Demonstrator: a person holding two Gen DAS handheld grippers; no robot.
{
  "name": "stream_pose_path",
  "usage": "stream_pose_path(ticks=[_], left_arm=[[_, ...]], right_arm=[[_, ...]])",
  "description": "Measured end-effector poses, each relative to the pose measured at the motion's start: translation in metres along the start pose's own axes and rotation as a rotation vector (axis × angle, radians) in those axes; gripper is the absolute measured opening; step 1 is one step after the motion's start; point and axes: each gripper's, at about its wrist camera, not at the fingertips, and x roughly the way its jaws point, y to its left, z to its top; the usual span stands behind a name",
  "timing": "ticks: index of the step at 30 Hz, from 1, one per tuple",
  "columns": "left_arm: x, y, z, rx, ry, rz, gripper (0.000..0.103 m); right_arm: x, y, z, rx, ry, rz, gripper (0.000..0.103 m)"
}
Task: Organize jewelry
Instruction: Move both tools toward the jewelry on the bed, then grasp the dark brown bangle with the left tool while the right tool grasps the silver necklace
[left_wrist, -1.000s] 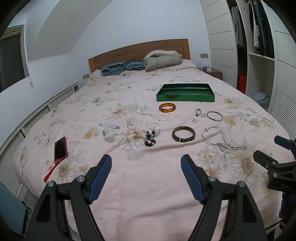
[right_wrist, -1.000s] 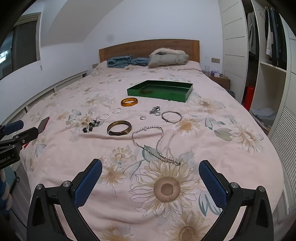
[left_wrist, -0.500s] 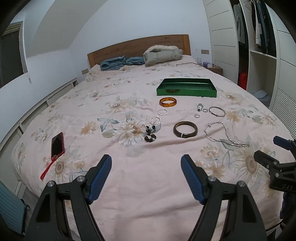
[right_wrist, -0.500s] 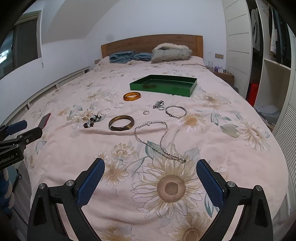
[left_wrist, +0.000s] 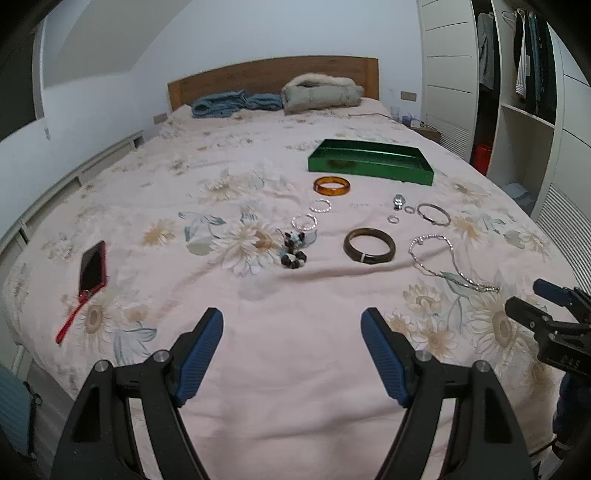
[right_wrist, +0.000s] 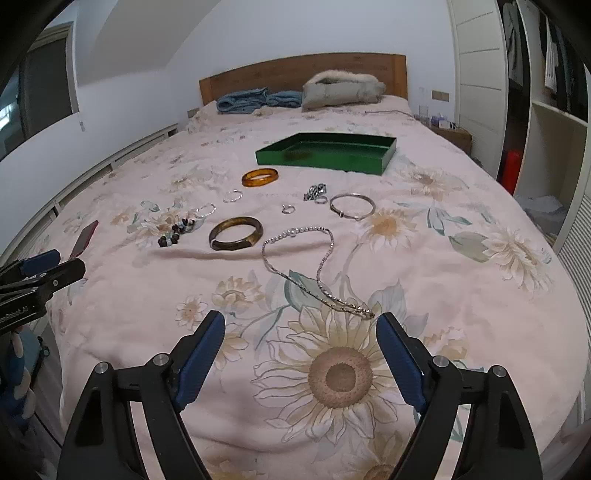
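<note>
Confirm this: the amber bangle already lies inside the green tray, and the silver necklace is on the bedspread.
Wrong on the bangle. The amber bangle lies on the bedspread in front of the green tray, as the right wrist view shows. The silver necklace is on the bedspread.

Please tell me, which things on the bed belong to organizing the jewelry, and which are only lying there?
For the job:
green tray
amber bangle
dark bangle
silver necklace
thin silver bracelet
small rings
bead bracelets

Only lying there:
phone in red case
blue folded cloth
grey fur-trimmed coat
</note>
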Motion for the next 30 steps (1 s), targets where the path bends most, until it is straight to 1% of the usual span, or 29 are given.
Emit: stream_pose_path(ticks=[2,6,9,12,16,21,24,26,30], left_arm=[[0.008,0.001,0.000,-0.008,0.030,-0.050,0.076],[0.023,0.000,0.000,-0.035,0.059,-0.121,0.076],[0.035,-0.001,0.003,-0.051,0.081,-0.177,0.076],[0.049,-0.002,0.009,-0.066,0.101,-0.212,0.076],[0.074,-0.006,0.021,-0.083,0.122,-0.249,0.076],[0.109,-0.020,0.046,-0.076,0.142,-0.267,0.076],[0.131,-0.029,0.060,-0.065,0.148,-0.263,0.076],[0.150,-0.037,0.069,-0.055,0.157,-0.245,0.076],[0.182,-0.045,0.074,-0.047,0.200,-0.218,0.075]], right_arm=[[0.007,-0.004,0.001,0.003,0.012,0.006,0.083],[0.022,-0.012,0.006,0.005,0.039,0.027,0.078],[0.042,-0.019,0.011,0.003,0.074,0.050,0.076],[0.061,-0.023,0.016,-0.013,0.114,0.081,0.073],[0.085,-0.025,0.021,-0.044,0.152,0.113,0.073],[0.110,-0.028,0.028,-0.070,0.186,0.138,0.073],[0.120,-0.027,0.034,-0.085,0.194,0.150,0.073],[0.126,-0.025,0.037,-0.102,0.199,0.161,0.072],[0.137,-0.018,0.036,-0.161,0.228,0.158,0.064]])
